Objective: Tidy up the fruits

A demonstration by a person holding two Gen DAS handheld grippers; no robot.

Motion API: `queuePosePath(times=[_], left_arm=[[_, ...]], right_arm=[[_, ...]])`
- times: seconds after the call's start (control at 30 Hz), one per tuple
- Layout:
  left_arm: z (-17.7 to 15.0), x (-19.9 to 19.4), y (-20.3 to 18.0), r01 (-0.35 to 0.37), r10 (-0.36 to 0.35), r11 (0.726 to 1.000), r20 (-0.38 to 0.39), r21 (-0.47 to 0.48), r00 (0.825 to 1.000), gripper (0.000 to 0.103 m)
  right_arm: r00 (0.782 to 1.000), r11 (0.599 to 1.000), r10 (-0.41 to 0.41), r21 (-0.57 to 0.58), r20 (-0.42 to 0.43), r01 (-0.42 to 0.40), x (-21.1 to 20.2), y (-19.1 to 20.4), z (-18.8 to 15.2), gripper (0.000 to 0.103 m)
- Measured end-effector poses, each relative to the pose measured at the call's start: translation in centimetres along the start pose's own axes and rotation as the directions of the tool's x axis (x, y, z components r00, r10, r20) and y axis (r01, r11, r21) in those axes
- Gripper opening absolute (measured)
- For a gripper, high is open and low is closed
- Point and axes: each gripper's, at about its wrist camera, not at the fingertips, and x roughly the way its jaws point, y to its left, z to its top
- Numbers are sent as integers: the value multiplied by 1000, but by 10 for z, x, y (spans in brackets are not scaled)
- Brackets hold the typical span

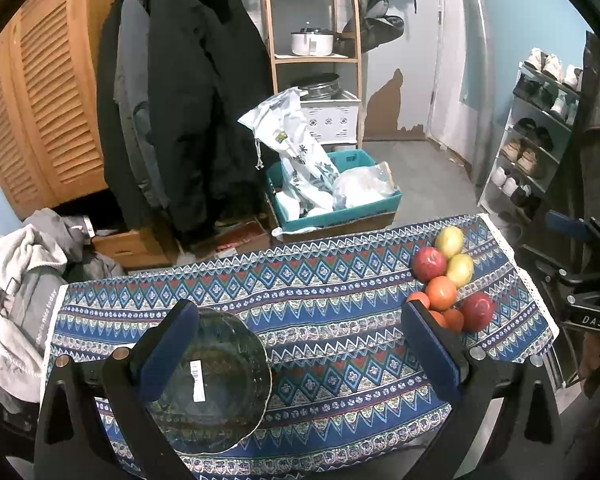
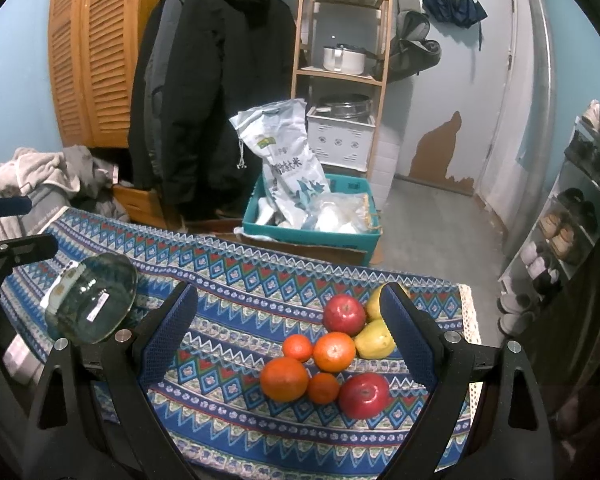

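- A small table is covered by a patterned blue cloth (image 1: 340, 280) with zigzag and diamond bands
- The left gripper (image 1: 300, 344) hangs above the table with its fingers spread wide and nothing between them
- A glass bowl (image 1: 216, 380) sits on the cloth at the left side of the table, under the left finger (image 1: 168, 348) of that gripper; a white label shows inside it
- The right gripper (image 2: 290, 328) is also spread wide, empty, and looks down on the fruit
- The fruit lies in one tight cluster on the cloth at the right side of the table, well apart from the bowl
- In the cluster: a red apple (image 2: 344, 314) at the far side, a second red apple (image 2: 364, 396) nearest the camera, two yellow pears (image 2: 374, 338) at the right, partly behind the right finger (image 2: 410, 340)
- Four oranges fill the middle: a large orange (image 2: 284, 378), a medium one (image 2: 334, 351), and two small ones (image 2: 298, 348) beside them
- Beyond the table stand a dark coat (image 2: 220, 92) on a rail, a wooden shelf (image 2: 340, 40) with a white pot, and a teal crate (image 2: 312, 232) holding bags
- A shoe rack (image 1: 540, 140) stands at the right wall
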Motion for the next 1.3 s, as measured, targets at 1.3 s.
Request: queuePosePath(times=[1.3], left_arm=[[-6,-4,-4,-9,9,1000,20,7,1000,102]], right_arm=[[1000,1000,-4,-12,9,4,-3,-3,4,91]])
